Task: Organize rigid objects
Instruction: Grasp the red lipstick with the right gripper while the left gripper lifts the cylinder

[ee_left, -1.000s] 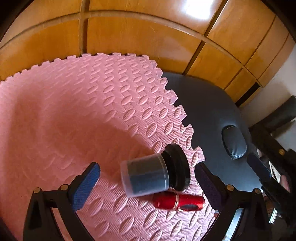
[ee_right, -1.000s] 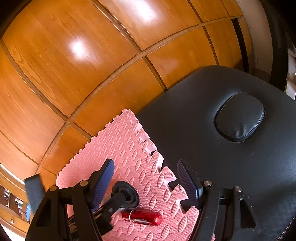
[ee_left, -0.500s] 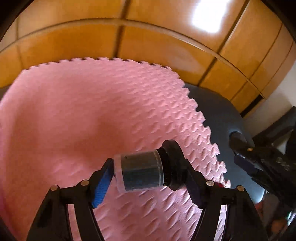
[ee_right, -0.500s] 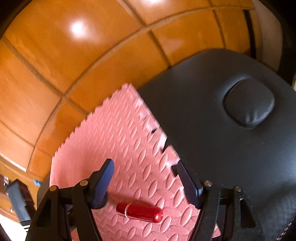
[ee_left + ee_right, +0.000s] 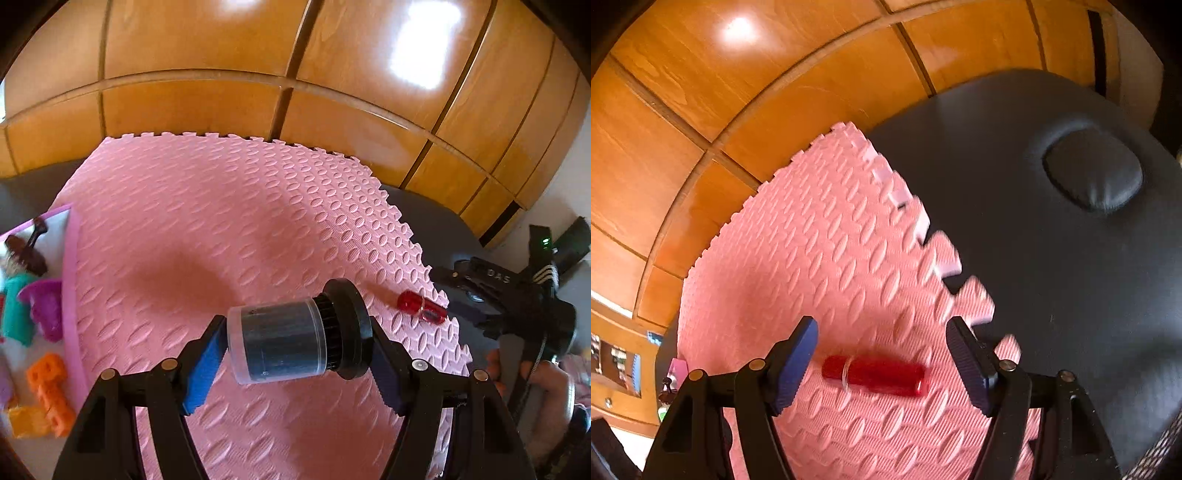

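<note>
The left gripper (image 5: 299, 354) holds the lidded jar (image 5: 291, 341) above the pink mat (image 5: 192, 236), bound perhaps for the tray (image 5: 72, 295) at its edge; the right gripper (image 5: 882, 363), jaws wide and just opening further, straddles 1 red tube (image 5: 875, 374) unlifted on that mat.

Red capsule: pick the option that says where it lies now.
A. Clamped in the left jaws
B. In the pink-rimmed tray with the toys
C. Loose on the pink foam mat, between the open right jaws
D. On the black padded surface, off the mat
C: in the right wrist view the red capsule lies on the pink foam mat, with a gap to each pad of the right gripper.
</note>
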`<state>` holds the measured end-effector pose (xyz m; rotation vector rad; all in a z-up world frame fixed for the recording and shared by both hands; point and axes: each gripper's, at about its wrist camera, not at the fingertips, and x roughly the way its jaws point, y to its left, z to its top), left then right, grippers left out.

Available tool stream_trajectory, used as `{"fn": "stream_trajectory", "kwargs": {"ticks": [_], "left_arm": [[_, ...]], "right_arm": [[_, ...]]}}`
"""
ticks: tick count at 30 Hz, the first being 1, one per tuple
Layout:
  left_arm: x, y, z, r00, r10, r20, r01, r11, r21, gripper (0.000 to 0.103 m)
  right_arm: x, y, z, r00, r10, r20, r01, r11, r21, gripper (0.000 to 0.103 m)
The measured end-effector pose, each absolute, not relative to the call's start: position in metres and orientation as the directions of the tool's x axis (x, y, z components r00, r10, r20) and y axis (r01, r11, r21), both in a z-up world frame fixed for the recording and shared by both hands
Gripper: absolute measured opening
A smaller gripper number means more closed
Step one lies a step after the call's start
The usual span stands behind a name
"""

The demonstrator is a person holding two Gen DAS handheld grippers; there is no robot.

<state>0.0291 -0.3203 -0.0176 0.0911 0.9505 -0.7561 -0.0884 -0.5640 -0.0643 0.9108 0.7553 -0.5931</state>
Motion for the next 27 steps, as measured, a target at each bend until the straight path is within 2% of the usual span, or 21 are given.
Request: {"fn": "stream_trajectory", "kwargs": {"ticks": [9, 18, 24, 27], "left_arm": [[0.022, -0.276, 0.002, 0.361, -0.595, -0.718, 0.610, 0.733, -0.301, 0.073], [0.026, -0.240, 0.017, 0.376, -0.627, -0.682, 0.585, 0.732, -0.351, 0.073], [0.027, -0.232, 0.016, 0.371, -0.633, -0.680, 0.575, 0.731, -0.367, 0.073], [0.026, -0.230, 0.014, 0.368, -0.629, -0.685, 0.574, 0.733, -0.365, 0.073]], "right_arm": [[-0.072, -0.550, -0.072, 0.545, -0.226, -0.807, 0.796, 0.442, 0.413, 0.078], [-0.031, -0.544, -0.078, 0.394, -0.402, -0.826, 0.826, 0.549, 0.127, 0.078], [-0.019, -0.556, -0.080, 0.372, -0.427, -0.824, 0.836, 0.540, 0.097, 0.078], [-0.012, -0.558, -0.081, 0.369, -0.426, -0.826, 0.823, 0.563, 0.077, 0.075]]}}
